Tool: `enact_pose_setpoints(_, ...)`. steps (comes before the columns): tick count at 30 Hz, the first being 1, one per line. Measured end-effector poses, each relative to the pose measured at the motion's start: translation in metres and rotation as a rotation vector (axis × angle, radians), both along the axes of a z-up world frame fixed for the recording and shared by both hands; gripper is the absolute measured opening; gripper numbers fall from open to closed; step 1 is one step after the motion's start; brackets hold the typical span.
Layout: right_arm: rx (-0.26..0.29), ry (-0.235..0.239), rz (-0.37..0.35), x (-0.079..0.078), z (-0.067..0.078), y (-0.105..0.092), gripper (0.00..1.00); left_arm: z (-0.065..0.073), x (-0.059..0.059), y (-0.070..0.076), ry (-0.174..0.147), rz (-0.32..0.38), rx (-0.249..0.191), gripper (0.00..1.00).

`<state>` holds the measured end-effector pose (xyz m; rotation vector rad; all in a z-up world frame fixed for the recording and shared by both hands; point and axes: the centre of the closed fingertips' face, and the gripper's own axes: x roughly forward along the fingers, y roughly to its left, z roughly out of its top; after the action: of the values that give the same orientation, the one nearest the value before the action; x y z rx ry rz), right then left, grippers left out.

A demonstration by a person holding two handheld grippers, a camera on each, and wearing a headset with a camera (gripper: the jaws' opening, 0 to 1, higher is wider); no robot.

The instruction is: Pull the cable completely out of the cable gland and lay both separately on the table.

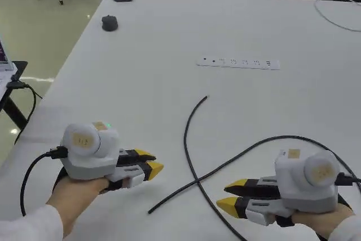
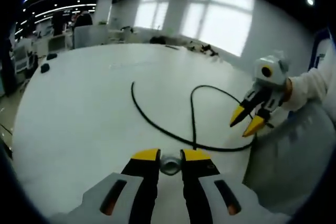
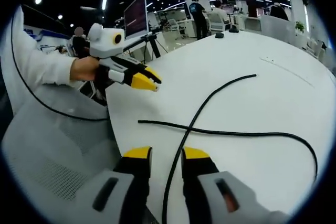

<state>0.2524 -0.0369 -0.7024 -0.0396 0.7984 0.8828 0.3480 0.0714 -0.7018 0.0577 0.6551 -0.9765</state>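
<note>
On the near side of the power strip [image 1: 237,63], the cable [image 1: 189,150] lies on the table [image 1: 141,55] in a loop that crosses itself, apparently free of the gland [image 2: 169,165]. The left gripper [image 2: 170,156], near-left of the strip, is clenched on the gland. The right gripper [image 3: 166,154], near-right of the strip, has its jaws slightly parted, with the cable running between them unpinched. The pulling looks done and the laying down is in hand. The next move calls for lowering the gland onto bare table apart from the cable, then letting go.
</note>
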Motion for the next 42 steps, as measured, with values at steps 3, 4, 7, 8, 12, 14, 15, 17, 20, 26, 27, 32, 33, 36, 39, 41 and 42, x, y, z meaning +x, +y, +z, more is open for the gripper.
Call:
enact_pose_setpoints(3, -0.028, 0.013, -0.010, -0.007, -0.006, -0.006, 0.23, -0.017, 0.003, 0.002, 0.015, 0.017, 0.038, 0.17)
enact_pose_setpoints(4, -0.024, 0.025, -0.027, -0.010, -0.008, -0.008, 0.23, -0.023, 0.004, 0.003, 0.013, 0.018, 0.051, 0.17)
enact_pose_setpoints(7, -0.003, 0.044, -0.063, -0.015, -0.008, -0.011, 0.23, -0.032, 0.006, 0.007, 0.003, 0.038, 0.060, 0.17)
enact_pose_setpoints(8, -0.008, 0.048, -0.068, -0.016, -0.009, -0.012, 0.22, -0.034, 0.007, 0.007, -0.003, 0.040, 0.054, 0.17)
enact_pose_setpoints(12, -0.044, 0.054, -0.072, -0.018, -0.011, -0.018, 0.23, -0.044, 0.005, 0.005, 0.012, 0.019, 0.076, 0.19)
enact_pose_setpoints(14, -0.048, 0.055, -0.072, -0.019, -0.010, -0.018, 0.23, -0.048, 0.006, 0.004, 0.009, 0.016, 0.082, 0.21)
enact_pose_setpoints(15, -0.044, 0.055, -0.076, -0.018, -0.009, -0.018, 0.23, -0.048, 0.007, 0.004, 0.011, 0.020, 0.084, 0.21)
enact_pose_setpoints(17, -0.041, 0.051, -0.080, -0.017, -0.006, -0.018, 0.23, -0.046, 0.010, 0.004, 0.005, 0.039, 0.080, 0.22)
enact_pose_setpoints(20, -0.041, 0.045, -0.080, -0.016, 0.000, -0.017, 0.23, -0.035, 0.013, 0.004, -0.019, 0.042, 0.064, 0.25)
enact_pose_setpoints(26, -0.045, 0.039, -0.098, -0.016, 0.012, -0.023, 0.24, -0.001, 0.008, 0.016, 0.005, 0.103, -0.034, 0.43)
enact_pose_setpoints(27, -0.038, 0.035, -0.108, -0.017, 0.017, -0.025, 0.25, 0.004, 0.006, 0.020, 0.004, 0.108, -0.033, 0.46)
enact_pose_setpoints(32, -0.051, 0.026, -0.168, -0.017, 0.026, -0.043, 0.27, 0.030, -0.005, 0.050, 0.016, 0.142, 0.022, 0.64)
enact_pose_setpoints(33, -0.067, 0.033, -0.195, -0.019, 0.026, -0.051, 0.25, 0.036, -0.007, 0.056, -0.001, 0.157, 0.029, 0.67)
enact_pose_setpoints(36, -0.039, 0.039, -0.227, -0.025, 0.032, -0.062, 0.27, 0.061, -0.019, 0.067, -0.034, 0.166, -0.005, 0.75)
enact_pose_setpoints(39, -0.029, 0.055, -0.276, -0.033, 0.038, -0.078, 0.30, 0.071, -0.043, 0.079, 0.035, 0.163, 0.012, 0.81)
enact_pose_setpoints(41, -0.033, 0.048, -0.294, -0.039, 0.043, -0.086, 0.32, 0.080, -0.056, 0.086, 0.022, 0.157, 0.026, 0.80)
enact_pose_setpoints(42, -0.032, 0.049, -0.303, -0.041, 0.045, -0.090, 0.33, 0.085, -0.060, 0.089, 0.017, 0.160, 0.024, 0.81)
